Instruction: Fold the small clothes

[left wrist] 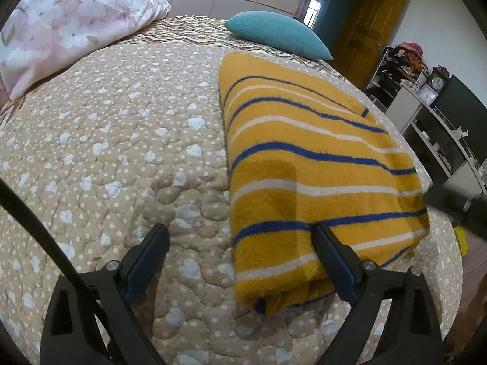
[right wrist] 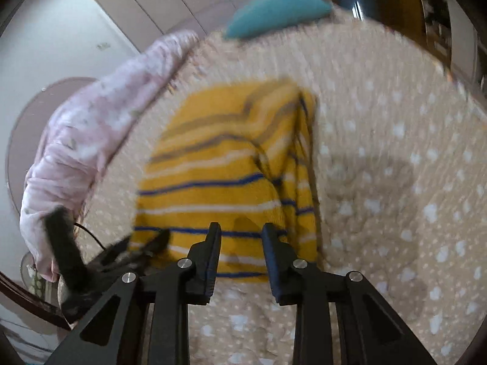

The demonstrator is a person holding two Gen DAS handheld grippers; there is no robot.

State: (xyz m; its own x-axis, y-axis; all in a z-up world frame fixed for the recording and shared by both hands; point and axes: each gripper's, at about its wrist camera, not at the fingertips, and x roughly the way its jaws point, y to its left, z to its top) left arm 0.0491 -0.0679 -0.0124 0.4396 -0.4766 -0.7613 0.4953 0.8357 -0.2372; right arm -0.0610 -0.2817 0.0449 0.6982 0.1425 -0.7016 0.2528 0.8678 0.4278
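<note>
Yellow striped garment (left wrist: 319, 164) lies folded on the bed (left wrist: 121, 152), below the teal pillow (left wrist: 277, 32); left tongs (left wrist: 240, 237) and right tongs (right wrist: 242, 231) hover apart, empty, likely releasing.

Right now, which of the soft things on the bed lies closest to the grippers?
The yellow striped garment, folded on the dotted quilt. Both open grippers hover at its near edge, while the teal cushion and pink floral bedding lie farther back.
</note>
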